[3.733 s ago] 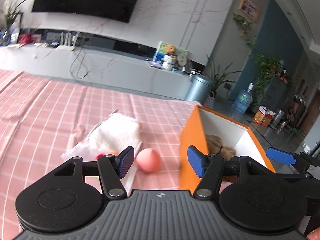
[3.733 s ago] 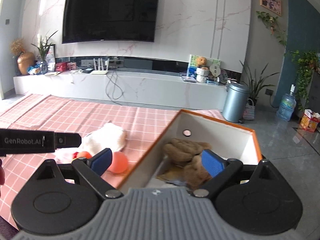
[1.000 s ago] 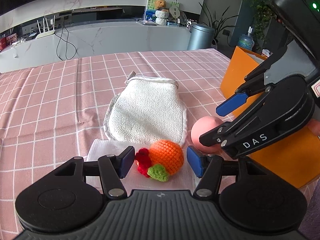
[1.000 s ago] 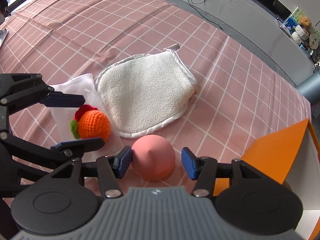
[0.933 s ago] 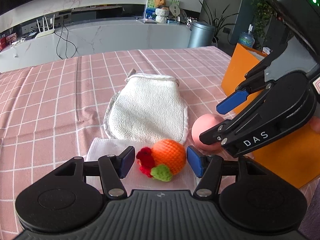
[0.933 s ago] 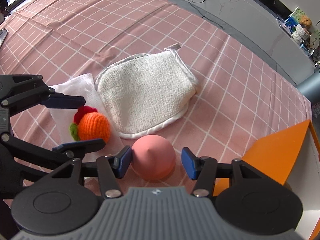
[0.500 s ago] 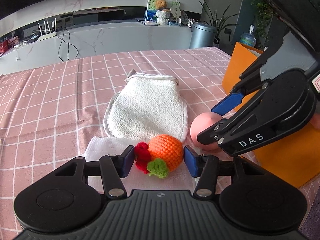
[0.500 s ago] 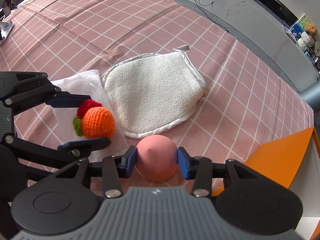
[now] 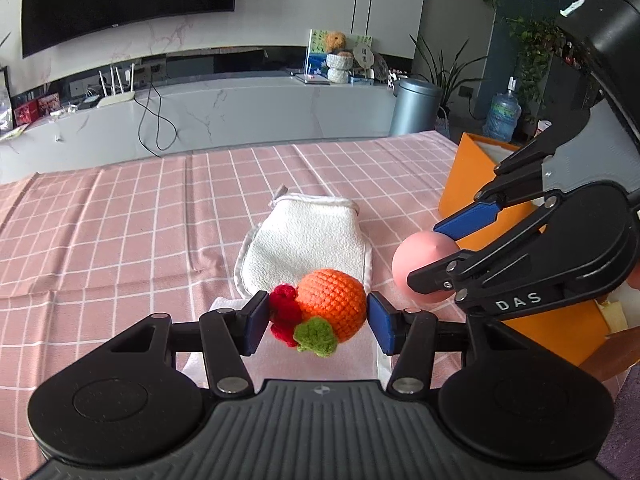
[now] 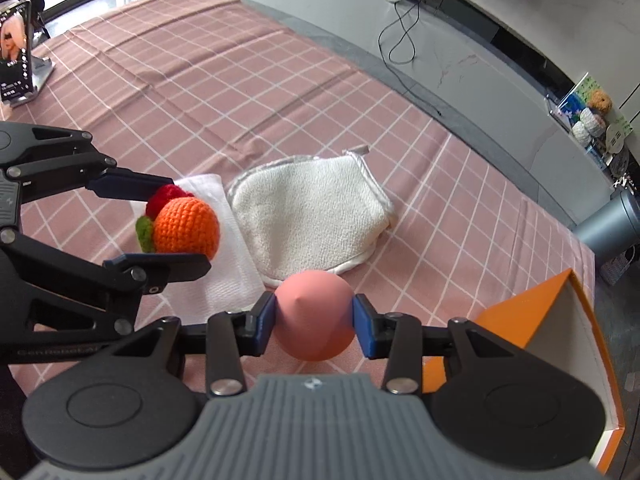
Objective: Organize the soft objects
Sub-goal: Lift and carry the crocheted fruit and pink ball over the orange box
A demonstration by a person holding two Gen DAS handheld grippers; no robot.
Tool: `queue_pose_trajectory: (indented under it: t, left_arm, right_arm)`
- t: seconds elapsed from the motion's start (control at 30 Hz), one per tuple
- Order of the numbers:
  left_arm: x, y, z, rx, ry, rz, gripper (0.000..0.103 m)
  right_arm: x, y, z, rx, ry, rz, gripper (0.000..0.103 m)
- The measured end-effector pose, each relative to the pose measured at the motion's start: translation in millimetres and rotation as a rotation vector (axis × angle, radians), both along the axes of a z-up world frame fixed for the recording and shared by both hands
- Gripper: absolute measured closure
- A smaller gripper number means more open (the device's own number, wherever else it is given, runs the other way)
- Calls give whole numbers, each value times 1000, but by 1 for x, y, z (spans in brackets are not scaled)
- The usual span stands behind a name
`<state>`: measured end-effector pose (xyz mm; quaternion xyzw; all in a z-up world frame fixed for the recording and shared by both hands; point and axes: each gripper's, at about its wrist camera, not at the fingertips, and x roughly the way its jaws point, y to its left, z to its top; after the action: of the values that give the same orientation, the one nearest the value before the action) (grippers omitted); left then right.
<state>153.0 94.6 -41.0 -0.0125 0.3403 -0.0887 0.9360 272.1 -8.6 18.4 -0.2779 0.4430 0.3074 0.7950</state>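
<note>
A crocheted orange fruit [image 9: 332,300] with red and green bits sits between the pads of my left gripper [image 9: 316,322], which is shut on it just above a folded white cloth [image 10: 224,248]. Right beside it, my right gripper [image 10: 314,324] is shut on a soft pink ball [image 10: 314,316], held off the tablecloth. In the left wrist view the same ball [image 9: 416,256] shows between the right gripper's [image 9: 436,252] blue pads. A white terry mitt [image 10: 308,216] lies flat behind both. The orange box [image 10: 532,312] with a white inside stands to the right.
A pink checked tablecloth [image 10: 248,92] covers the table. A phone on a stand [image 10: 18,52] sits at the table's far left edge. Beyond the table are a grey bin [image 9: 416,108] and a long white TV console [image 9: 240,108].
Both grippers have closed on their objects, the left on the crocheted orange and the right on the pink ball. Both have risen a little, lifting the objects off the table.
</note>
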Motion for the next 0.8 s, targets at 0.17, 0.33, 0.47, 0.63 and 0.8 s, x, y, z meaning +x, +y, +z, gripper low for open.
queue_pose_trajectory:
  t: [0.17, 0.33, 0.47, 0.63, 0.8]
  left_arm:
    - [-14, -4, 17, 4, -32, 9, 43]
    - [-29, -12, 34, -1, -68, 0, 43]
    - [-39, -23, 46, 3, -97, -20, 43]
    - [-47, -39, 58, -14, -127, -63, 43]
    - [-52, -60, 64, -21, -142, -118, 43]
  right_arm:
    - [-20, -12, 24, 45, -44, 4, 62]
    - [-42, -29, 46, 73, -92, -2, 62]
    - [-57, -48, 61, 96, -121, -26, 62]
    - [-73, -79, 77, 120, -158, -78, 62]
    - [-84, -114, 86, 129, -181, -145, 62]
